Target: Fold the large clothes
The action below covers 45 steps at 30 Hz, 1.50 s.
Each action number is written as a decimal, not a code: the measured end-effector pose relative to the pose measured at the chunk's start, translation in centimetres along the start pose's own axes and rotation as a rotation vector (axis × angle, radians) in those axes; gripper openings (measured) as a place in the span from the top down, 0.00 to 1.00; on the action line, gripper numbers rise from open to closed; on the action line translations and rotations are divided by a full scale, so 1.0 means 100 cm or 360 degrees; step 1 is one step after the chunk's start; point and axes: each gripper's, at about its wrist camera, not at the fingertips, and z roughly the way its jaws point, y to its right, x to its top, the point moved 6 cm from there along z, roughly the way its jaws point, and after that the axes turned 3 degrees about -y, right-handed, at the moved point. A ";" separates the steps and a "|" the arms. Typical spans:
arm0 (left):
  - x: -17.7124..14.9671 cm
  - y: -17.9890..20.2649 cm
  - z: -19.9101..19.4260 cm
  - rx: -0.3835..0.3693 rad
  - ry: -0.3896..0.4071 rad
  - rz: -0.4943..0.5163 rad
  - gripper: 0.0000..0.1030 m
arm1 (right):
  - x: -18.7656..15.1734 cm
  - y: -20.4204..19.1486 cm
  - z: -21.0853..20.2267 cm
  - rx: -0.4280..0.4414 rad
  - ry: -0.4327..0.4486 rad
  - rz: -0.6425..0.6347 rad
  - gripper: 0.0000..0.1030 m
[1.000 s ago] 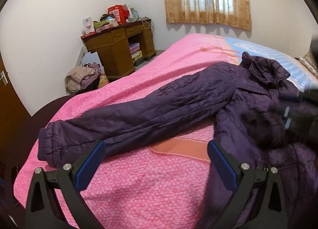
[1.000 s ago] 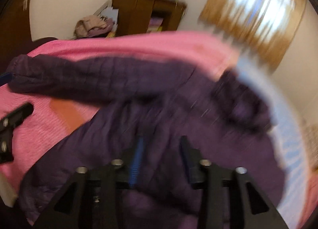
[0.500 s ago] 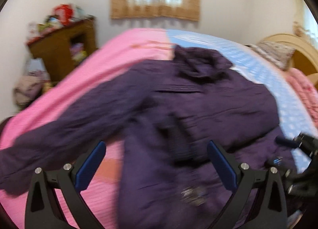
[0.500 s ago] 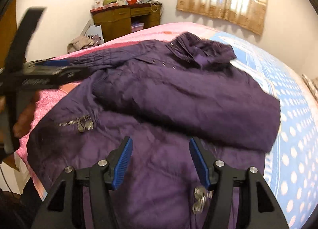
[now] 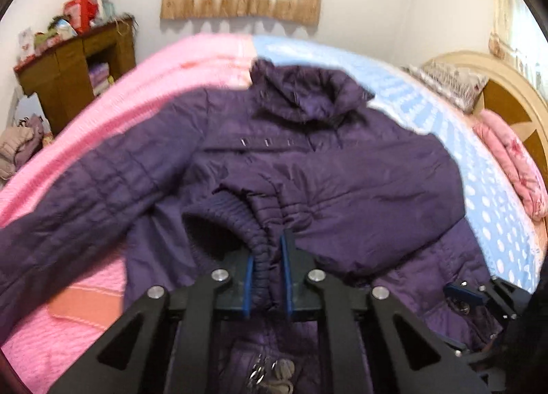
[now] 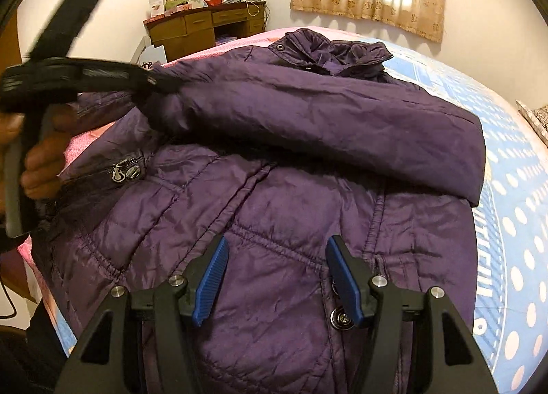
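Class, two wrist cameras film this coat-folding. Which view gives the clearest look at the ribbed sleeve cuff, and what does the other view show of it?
The left wrist view: the sleeve cuff sits centred, pinched in the left gripper. In the right wrist view the cuff is mostly hidden behind that blurred gripper.

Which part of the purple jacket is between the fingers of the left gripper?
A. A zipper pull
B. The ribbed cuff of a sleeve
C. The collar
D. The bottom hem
B: the left gripper is shut on the sleeve cuff, which lies folded across the front of the jacket.
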 end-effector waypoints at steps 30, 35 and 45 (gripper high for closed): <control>0.034 0.037 0.069 0.0648 0.0126 0.0446 0.06 | 0.114 0.160 0.061 -0.0443 0.0113 0.0211 0.29; 0.023 0.035 0.090 0.0657 0.0004 0.0449 0.00 | 0.096 0.171 0.083 -0.0347 0.0031 0.0290 0.25; 0.018 0.032 0.105 0.0564 -0.0142 0.0346 0.00 | 0.093 0.172 0.092 -0.0361 -0.0027 0.0304 0.22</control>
